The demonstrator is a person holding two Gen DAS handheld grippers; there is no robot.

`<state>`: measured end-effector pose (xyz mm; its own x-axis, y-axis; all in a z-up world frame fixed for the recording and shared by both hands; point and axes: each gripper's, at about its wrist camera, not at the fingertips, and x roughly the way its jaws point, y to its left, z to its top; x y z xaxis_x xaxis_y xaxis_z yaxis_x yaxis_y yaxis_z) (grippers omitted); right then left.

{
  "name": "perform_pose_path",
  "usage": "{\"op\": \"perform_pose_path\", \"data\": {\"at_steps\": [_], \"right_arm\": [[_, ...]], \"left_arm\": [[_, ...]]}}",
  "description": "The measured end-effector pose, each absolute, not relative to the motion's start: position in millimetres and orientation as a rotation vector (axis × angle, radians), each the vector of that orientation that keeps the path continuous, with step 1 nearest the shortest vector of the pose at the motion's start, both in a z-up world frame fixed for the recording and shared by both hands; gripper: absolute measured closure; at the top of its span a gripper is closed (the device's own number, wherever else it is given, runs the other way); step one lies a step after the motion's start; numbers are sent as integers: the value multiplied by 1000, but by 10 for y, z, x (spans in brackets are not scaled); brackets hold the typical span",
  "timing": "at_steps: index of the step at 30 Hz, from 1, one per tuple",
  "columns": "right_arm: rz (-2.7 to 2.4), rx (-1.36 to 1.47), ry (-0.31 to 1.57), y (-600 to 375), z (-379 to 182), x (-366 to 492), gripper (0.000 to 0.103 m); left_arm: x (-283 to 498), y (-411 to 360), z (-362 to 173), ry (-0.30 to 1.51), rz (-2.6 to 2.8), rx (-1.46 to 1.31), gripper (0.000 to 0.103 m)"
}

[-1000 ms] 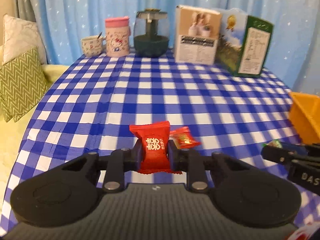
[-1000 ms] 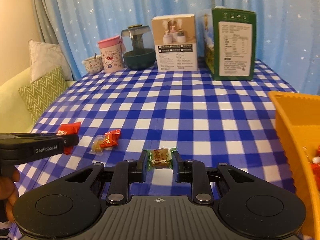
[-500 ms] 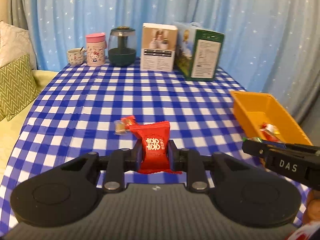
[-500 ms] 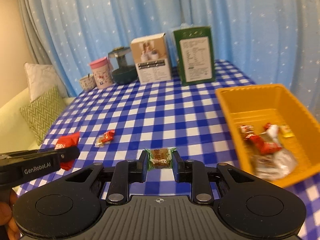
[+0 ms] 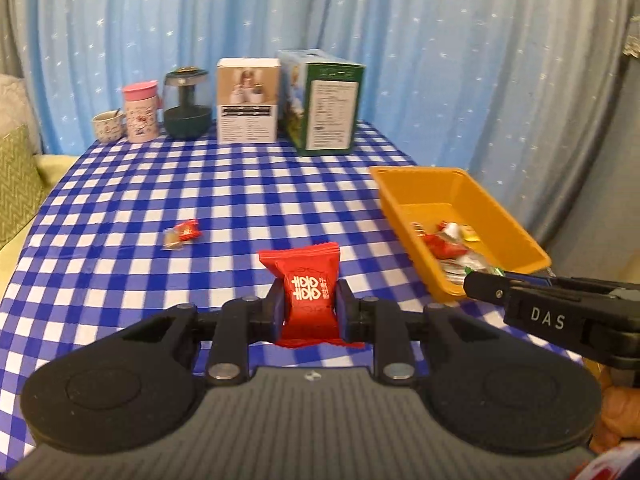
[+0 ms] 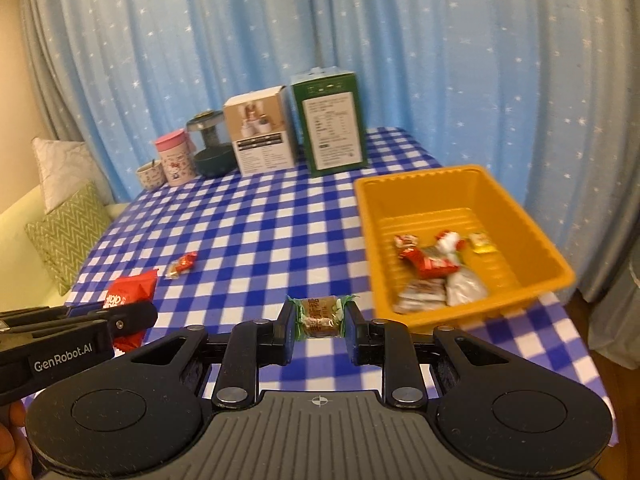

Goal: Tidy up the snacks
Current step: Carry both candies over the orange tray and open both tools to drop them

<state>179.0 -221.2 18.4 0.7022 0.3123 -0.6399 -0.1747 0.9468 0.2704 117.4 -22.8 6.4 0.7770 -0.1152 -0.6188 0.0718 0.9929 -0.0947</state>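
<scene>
My left gripper point(image 5: 308, 300) is shut on a red snack packet point(image 5: 306, 280) with white characters, held above the checked table. My right gripper point(image 6: 319, 320) is shut on a small green-ended wrapped candy point(image 6: 319, 317), held just left of the orange bin point(image 6: 520, 216). The bin holds several wrapped snacks point(image 6: 428, 264) and also shows in the left wrist view point(image 5: 480, 196). One small red and yellow candy point(image 5: 182, 233) lies loose on the table; it also shows in the right wrist view point(image 6: 182, 266).
Along the far table edge stand a small cup point(image 5: 107, 126), a pink mug point(image 5: 140, 112), a dark glass pot point(image 5: 187, 108), a white box point(image 5: 247, 100) and a green box point(image 5: 326, 104). A sofa with a green cushion point(image 6: 66, 236) is left. Blue curtain behind.
Both grippers have risen and pulled back while turning right, still holding their snacks. The orange bin has come fully into view.
</scene>
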Motion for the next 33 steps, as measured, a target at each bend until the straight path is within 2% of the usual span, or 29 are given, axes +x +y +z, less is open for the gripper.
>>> {"op": "perform_pose_path", "data": {"at_steps": [14, 33], "right_arm": [[149, 238, 717, -2931, 310, 1533, 78], [59, 256, 716, -3483, 261, 1759, 78]], "left_arm": [[1193, -897, 123, 675, -234, -31, 80], [1704, -1505, 39, 702, -344, -20, 80]]}}
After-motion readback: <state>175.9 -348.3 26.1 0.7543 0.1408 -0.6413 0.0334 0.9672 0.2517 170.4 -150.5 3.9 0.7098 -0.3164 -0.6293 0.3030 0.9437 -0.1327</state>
